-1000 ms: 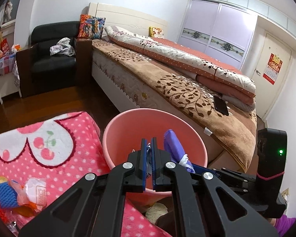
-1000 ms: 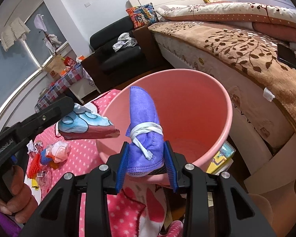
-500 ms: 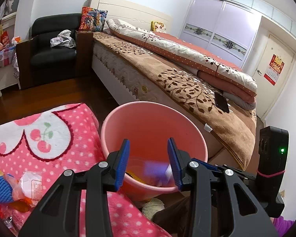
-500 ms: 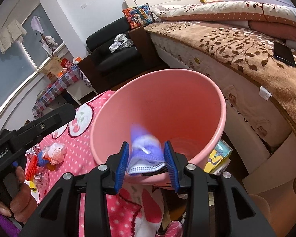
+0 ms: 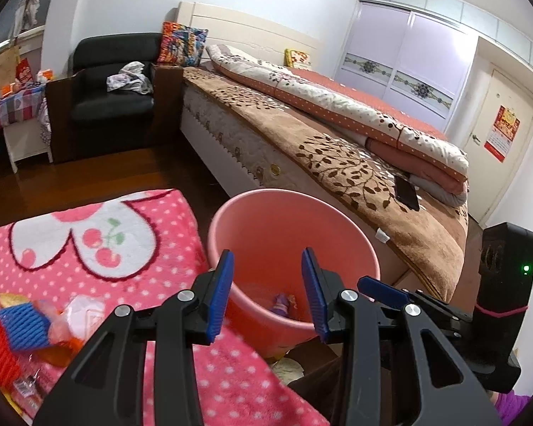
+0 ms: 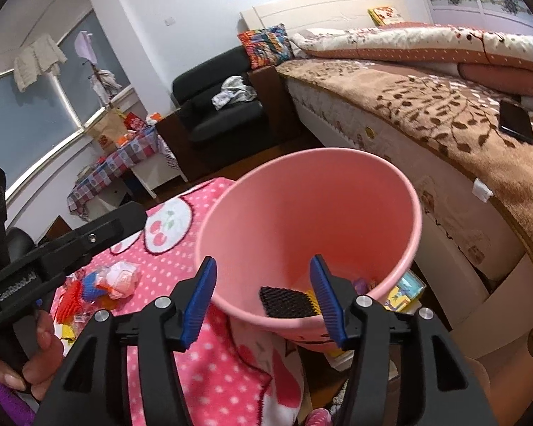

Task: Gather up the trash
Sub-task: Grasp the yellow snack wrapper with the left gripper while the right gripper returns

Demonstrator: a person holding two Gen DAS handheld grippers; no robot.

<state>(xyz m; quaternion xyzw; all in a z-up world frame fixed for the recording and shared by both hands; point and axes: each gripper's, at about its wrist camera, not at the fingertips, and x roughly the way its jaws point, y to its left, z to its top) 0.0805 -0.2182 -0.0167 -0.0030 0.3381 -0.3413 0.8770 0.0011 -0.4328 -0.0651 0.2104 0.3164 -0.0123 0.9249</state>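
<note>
At lower left of the right wrist view, leftover wrappers lie on the pink blanket, while both the left gripper and right gripper hang spread and empty over the pink bin, likely positioned for dropping, with trash resting inside.

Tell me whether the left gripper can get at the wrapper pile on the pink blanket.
Probably yes. The left gripper is open and empty above the pink bin; the wrapper pile lies uncovered on the pink blanket to its left, nothing between.
</note>
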